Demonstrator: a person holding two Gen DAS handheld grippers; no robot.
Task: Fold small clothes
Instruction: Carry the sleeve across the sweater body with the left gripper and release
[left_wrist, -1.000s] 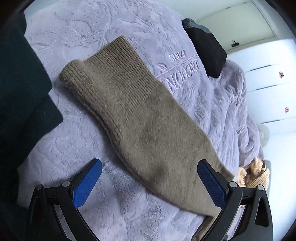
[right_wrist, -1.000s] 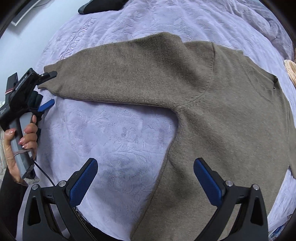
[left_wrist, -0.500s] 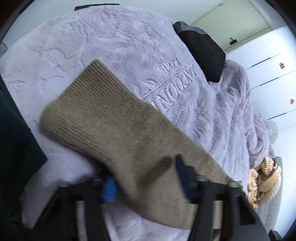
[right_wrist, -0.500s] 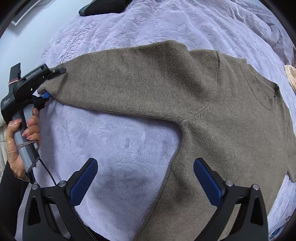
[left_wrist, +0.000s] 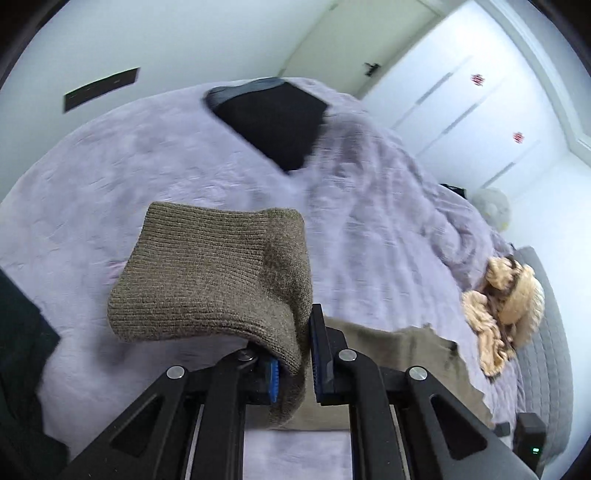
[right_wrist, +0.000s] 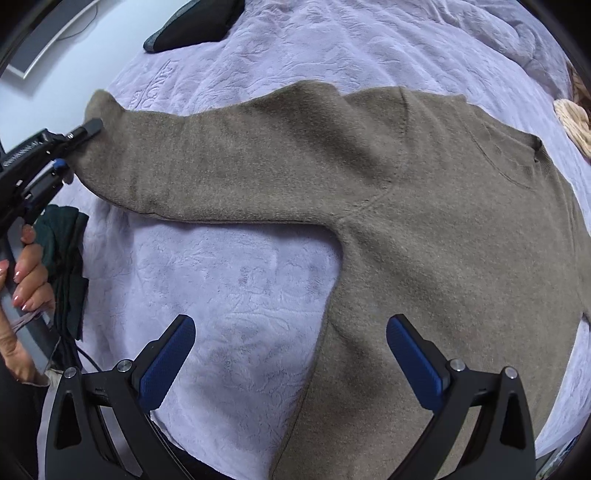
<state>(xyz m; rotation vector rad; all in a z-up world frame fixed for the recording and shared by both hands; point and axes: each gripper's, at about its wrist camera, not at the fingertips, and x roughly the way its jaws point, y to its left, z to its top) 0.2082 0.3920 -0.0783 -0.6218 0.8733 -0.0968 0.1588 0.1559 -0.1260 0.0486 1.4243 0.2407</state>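
Observation:
An olive-brown knit sweater (right_wrist: 424, 221) lies spread on a lilac blanket (right_wrist: 240, 288), one sleeve stretched out to the left. My left gripper (left_wrist: 295, 354) is shut on the ribbed sleeve cuff (left_wrist: 210, 273) and holds it lifted off the blanket. In the right wrist view the left gripper (right_wrist: 74, 147) shows at the sleeve's left end. My right gripper (right_wrist: 291, 354) is open and empty, hovering over the blanket just beside the sweater's side edge below the armpit.
A black folded garment (left_wrist: 273, 118) lies at the far end of the bed. A dark green garment (right_wrist: 66, 266) lies at the left edge. A beige knit item (left_wrist: 498, 306) lies at the right. White wardrobe doors (left_wrist: 461, 103) stand beyond.
My left gripper closed on the sleeve cuff and lifted it off the blanket, tilting upward. The sleeve end has risen and shifted right. The right gripper stayed open and almost still.

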